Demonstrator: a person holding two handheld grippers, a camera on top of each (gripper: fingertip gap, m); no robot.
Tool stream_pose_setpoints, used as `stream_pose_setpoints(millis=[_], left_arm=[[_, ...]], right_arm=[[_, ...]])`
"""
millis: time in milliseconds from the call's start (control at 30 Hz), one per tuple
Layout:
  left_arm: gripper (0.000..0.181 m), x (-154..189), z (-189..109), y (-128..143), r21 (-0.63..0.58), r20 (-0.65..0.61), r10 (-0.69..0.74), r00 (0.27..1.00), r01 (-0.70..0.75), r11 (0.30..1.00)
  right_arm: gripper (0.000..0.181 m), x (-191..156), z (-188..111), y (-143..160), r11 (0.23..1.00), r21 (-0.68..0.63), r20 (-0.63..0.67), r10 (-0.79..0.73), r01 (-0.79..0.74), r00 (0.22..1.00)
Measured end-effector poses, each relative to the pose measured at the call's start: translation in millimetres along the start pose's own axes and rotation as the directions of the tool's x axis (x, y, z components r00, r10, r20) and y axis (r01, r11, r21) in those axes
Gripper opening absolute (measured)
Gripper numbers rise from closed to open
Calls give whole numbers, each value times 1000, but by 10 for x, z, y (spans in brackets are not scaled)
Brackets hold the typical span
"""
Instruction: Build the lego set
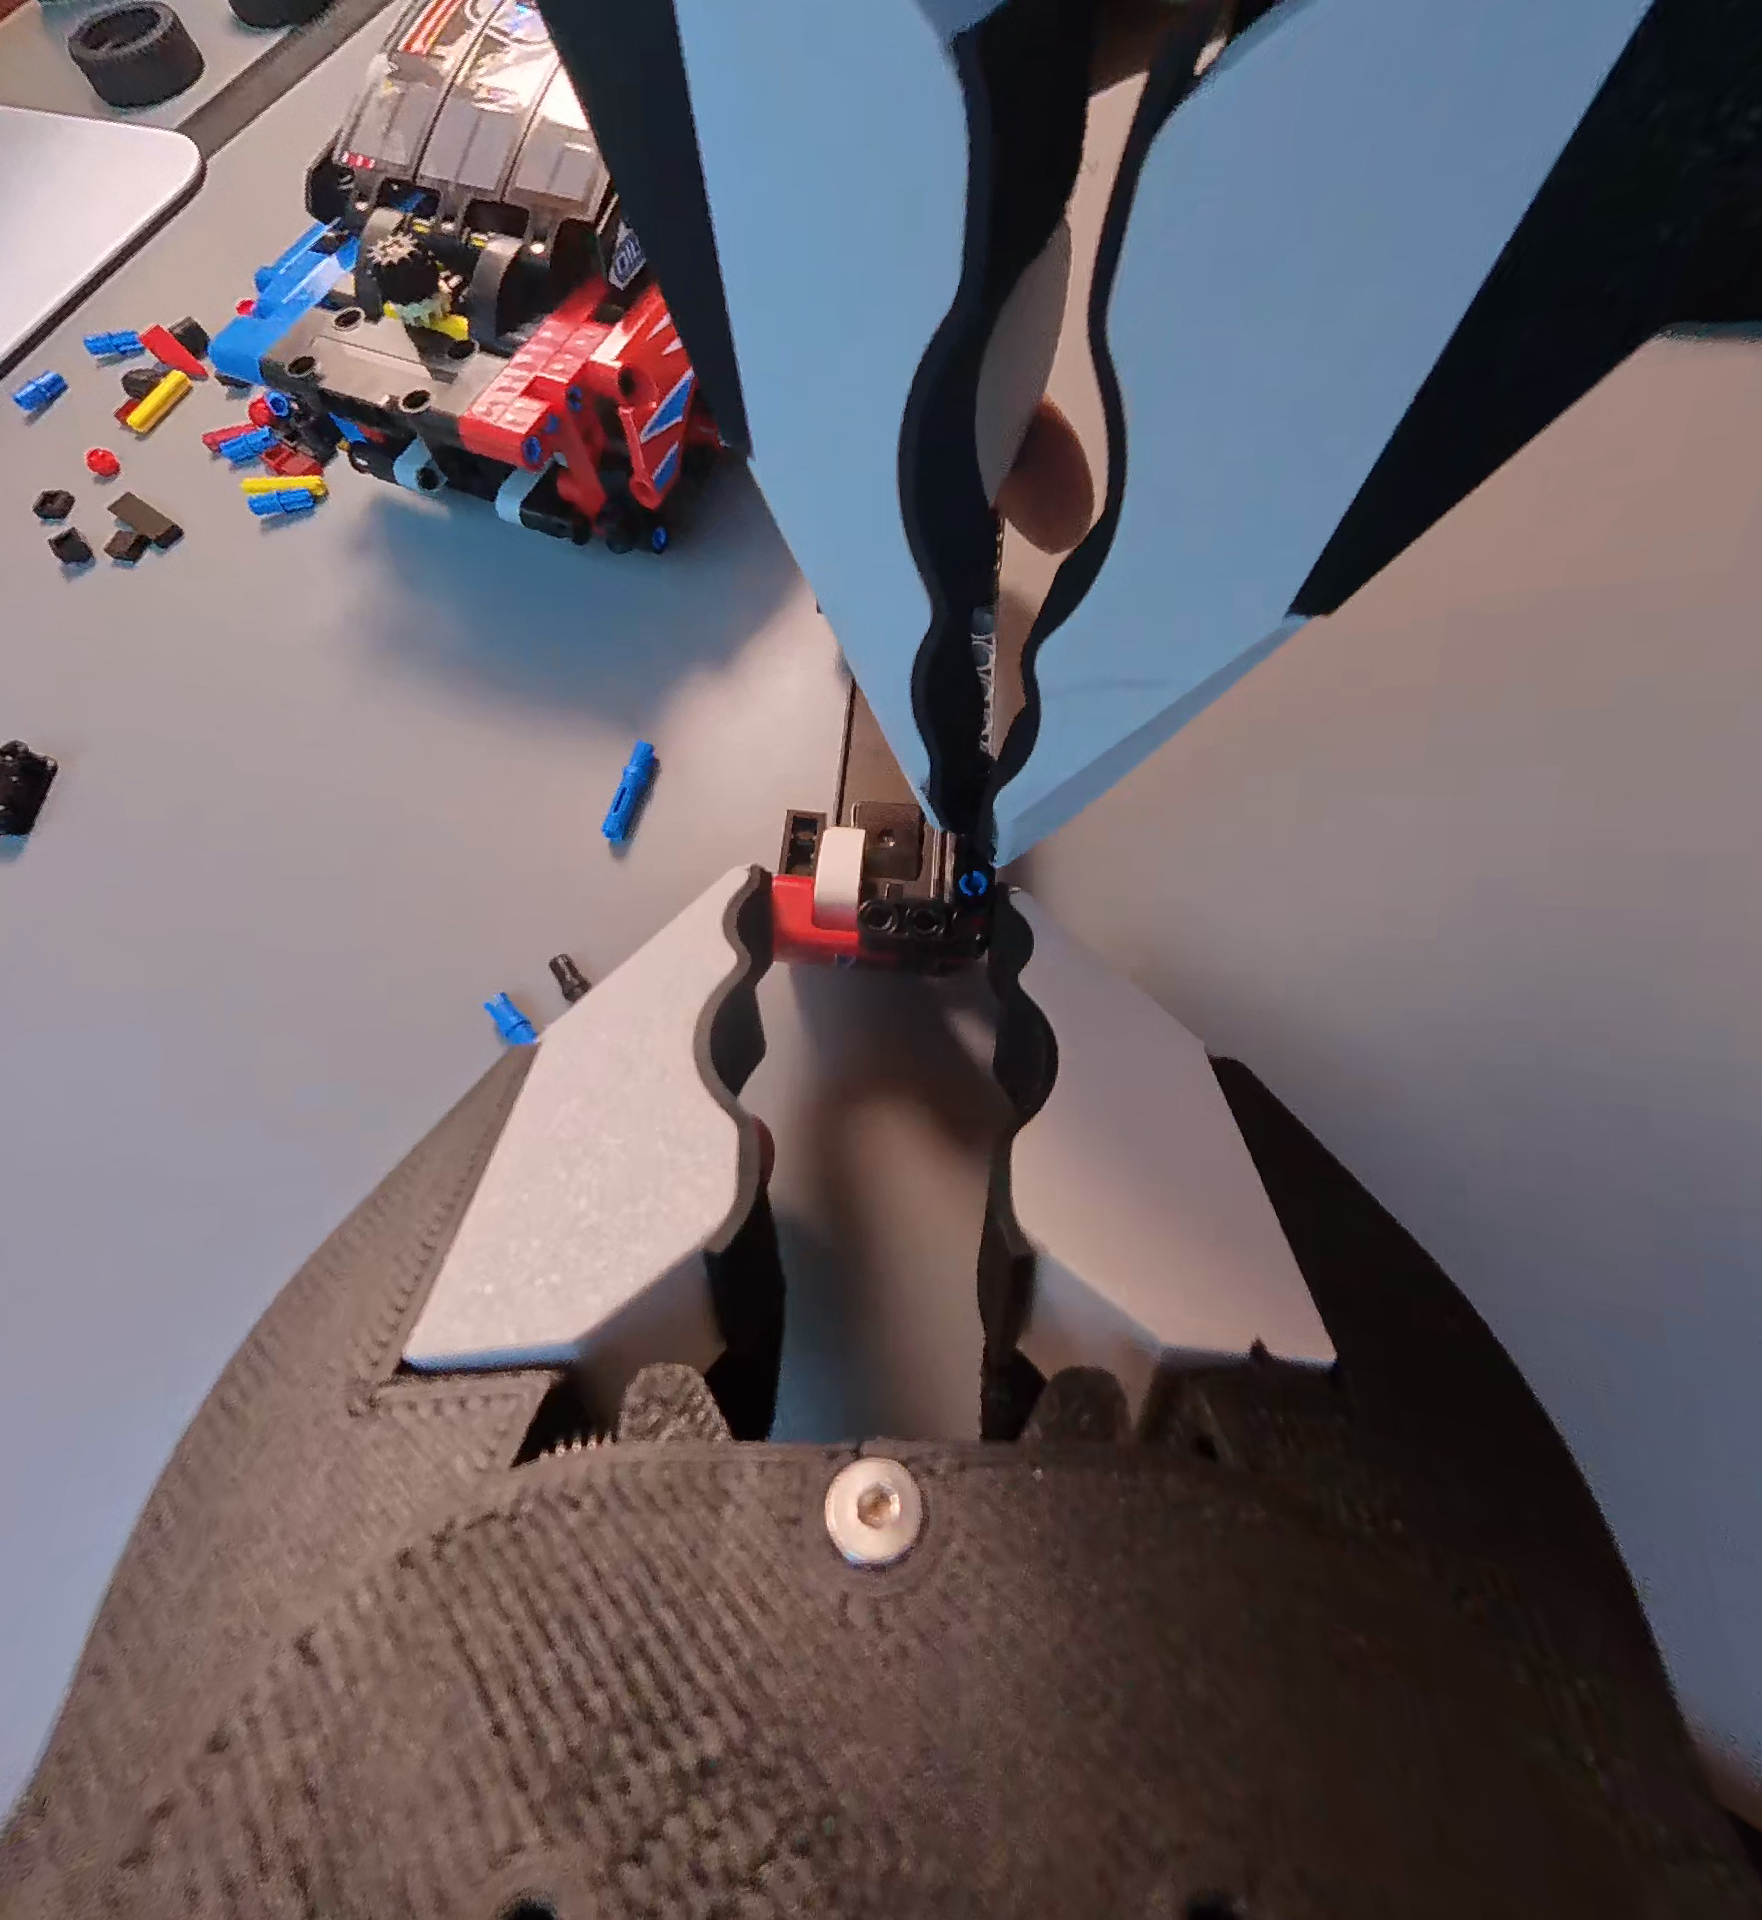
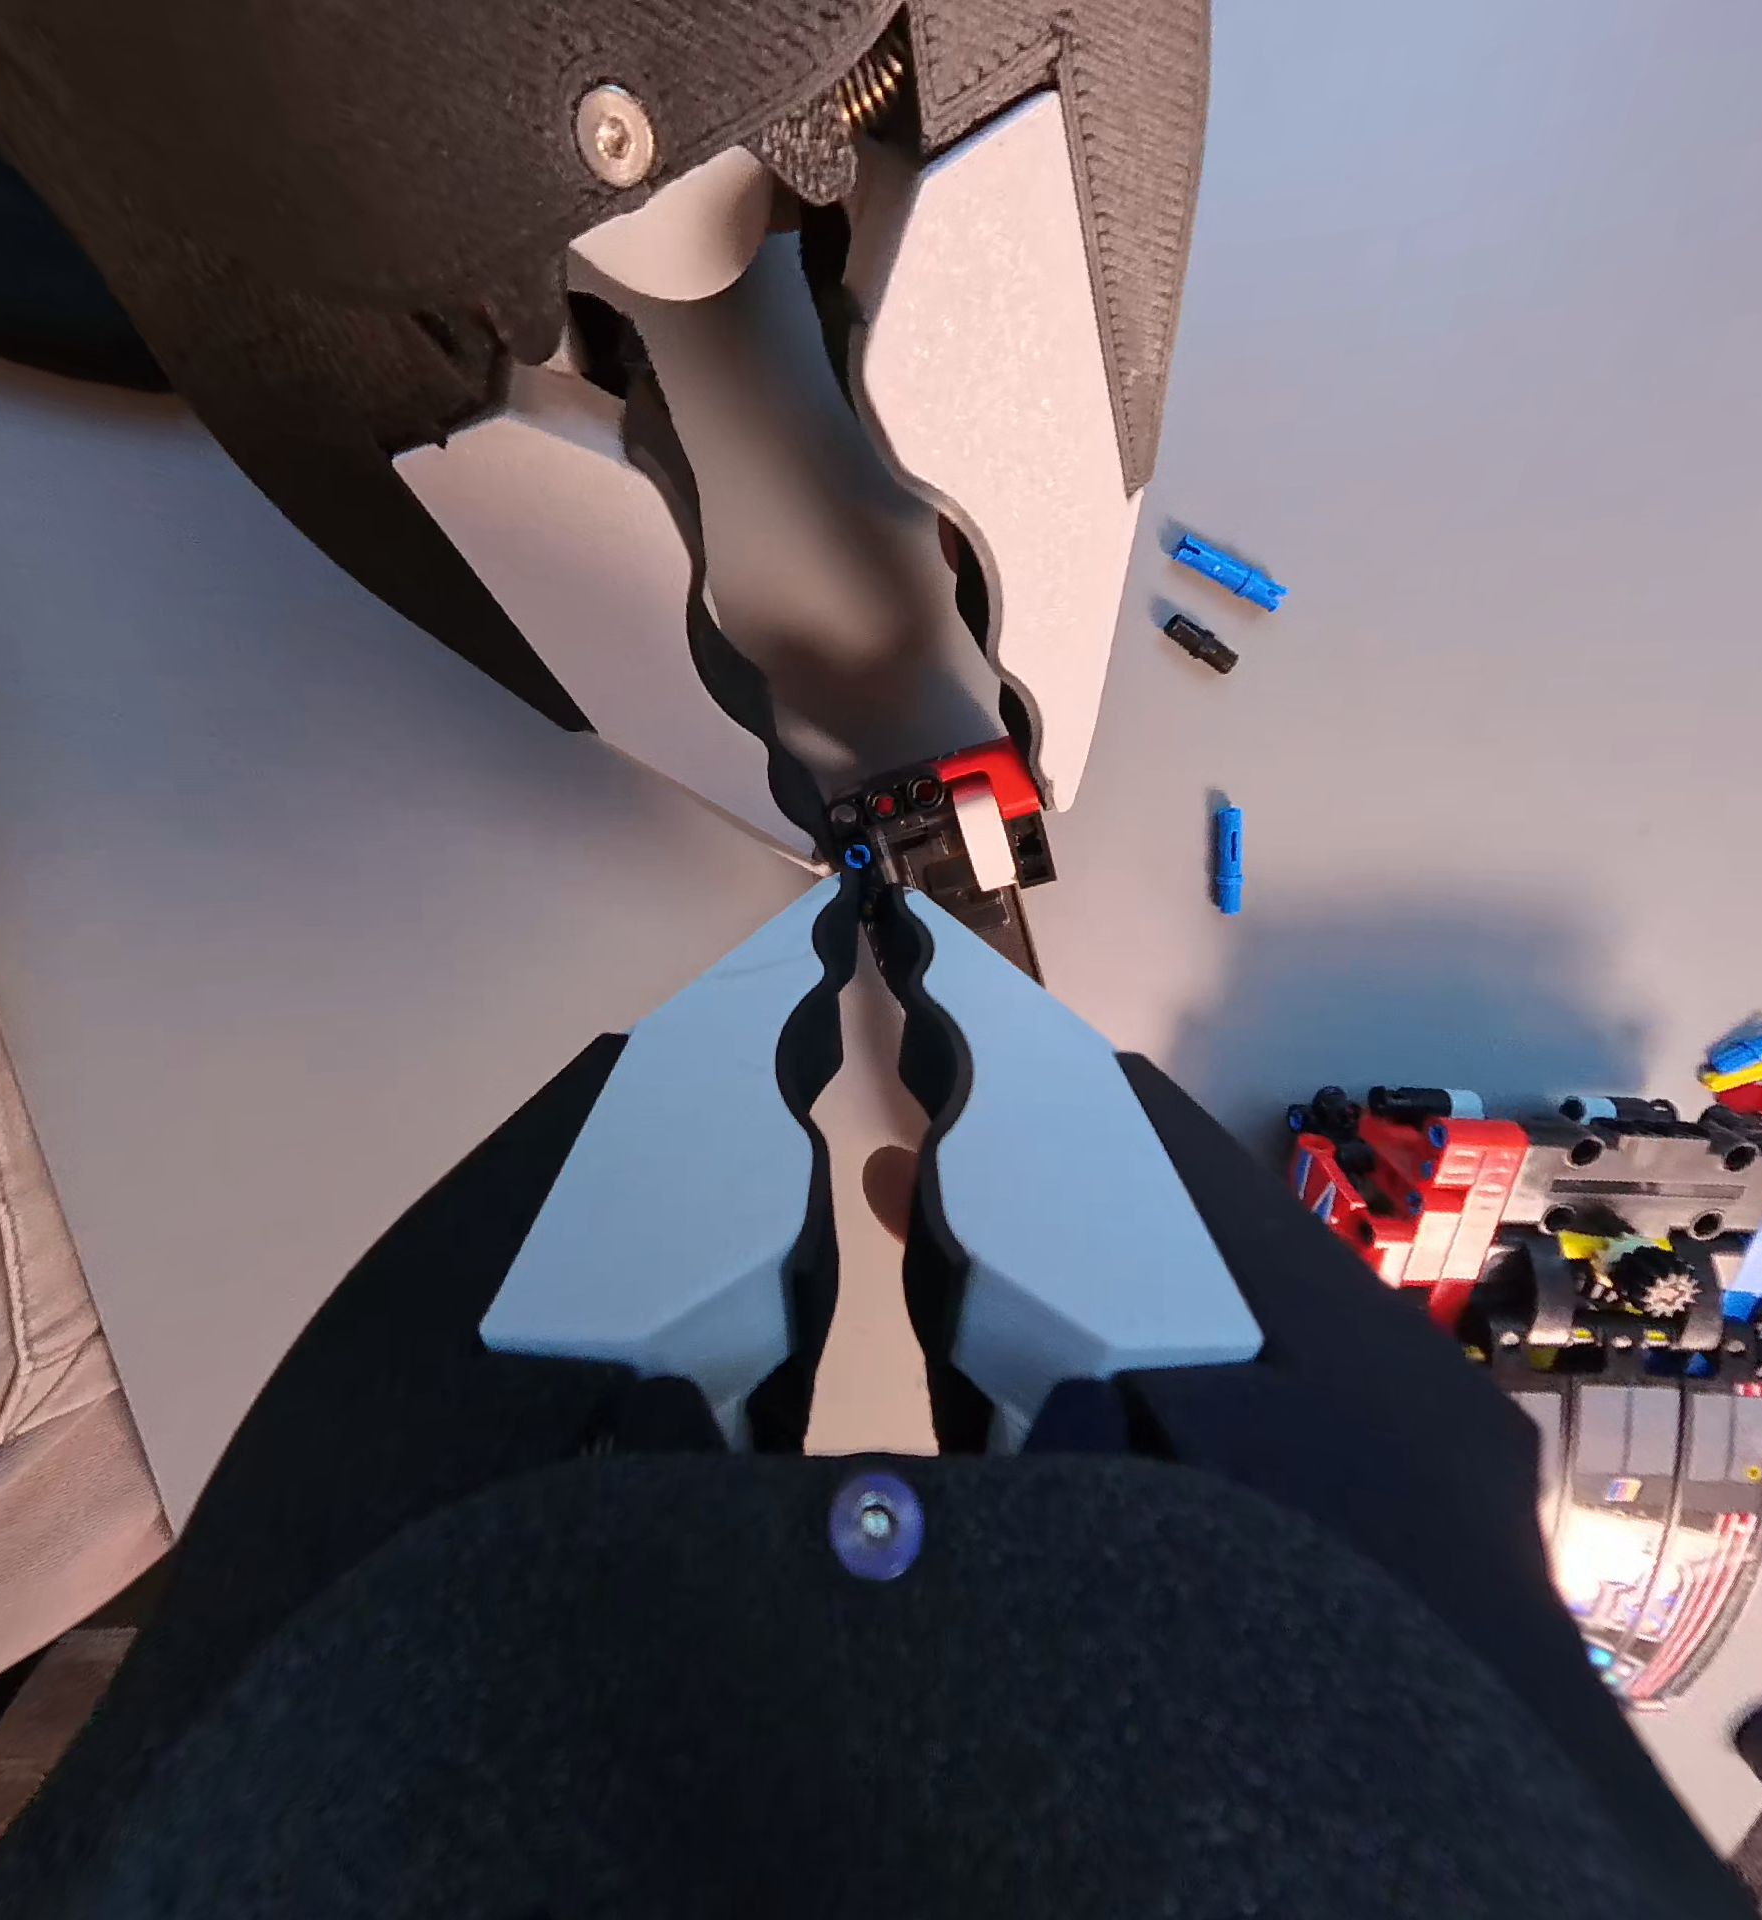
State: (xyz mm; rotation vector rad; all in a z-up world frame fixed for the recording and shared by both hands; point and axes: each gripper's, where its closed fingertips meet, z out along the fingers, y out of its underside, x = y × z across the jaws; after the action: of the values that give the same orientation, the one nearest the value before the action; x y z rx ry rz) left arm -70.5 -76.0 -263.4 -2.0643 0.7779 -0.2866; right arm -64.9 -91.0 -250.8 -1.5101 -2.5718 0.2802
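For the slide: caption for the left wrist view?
Left gripper holds a small brick assembly while the right gripper presses in a blue pin.

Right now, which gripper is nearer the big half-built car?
Neither is close; both meet at the small sub-assembly. The right gripper comes in from the half-built car's side; the left gripper is slightly farther.
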Motion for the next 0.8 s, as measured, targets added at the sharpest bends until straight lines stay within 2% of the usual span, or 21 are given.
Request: stream_pose_setpoints(millis=[167, 333, 467, 533, 667, 800], left_arm=[[39, 6, 5, 5, -10, 10, 18, 1000, -18, 1000], [39, -3, 5, 2, -11, 8, 10, 1000, -10, 1000], [39, -25, 2, 5, -8, 11, 4, 1000, -4, 1000], [39, -23, 0, 7, -16, 15, 8, 1000, -8, 1000], [40, -18, -21, 16, -6, 8, 14, 1000, -14, 1000], [40, -17, -34, 7, 12, -23, -30, 999, 30, 999]], right_arm=[[1, -6, 18, 22, 1000, 13, -6, -9, 9, 1000], [1, 7, 36, 22, 996, 52, -97, -61, 66, 993], [1, 23, 45, 1, 996, 55, -106, -60, 66, 993], [1, 18, 49, 1, 991, 63, -103, -112, 118, 988], [2, 0, 47, -33, 975, 164, -93, -138, 152, 986], [18, -40, 9, -8, 963, 214, -93, -148, 165, 985]])
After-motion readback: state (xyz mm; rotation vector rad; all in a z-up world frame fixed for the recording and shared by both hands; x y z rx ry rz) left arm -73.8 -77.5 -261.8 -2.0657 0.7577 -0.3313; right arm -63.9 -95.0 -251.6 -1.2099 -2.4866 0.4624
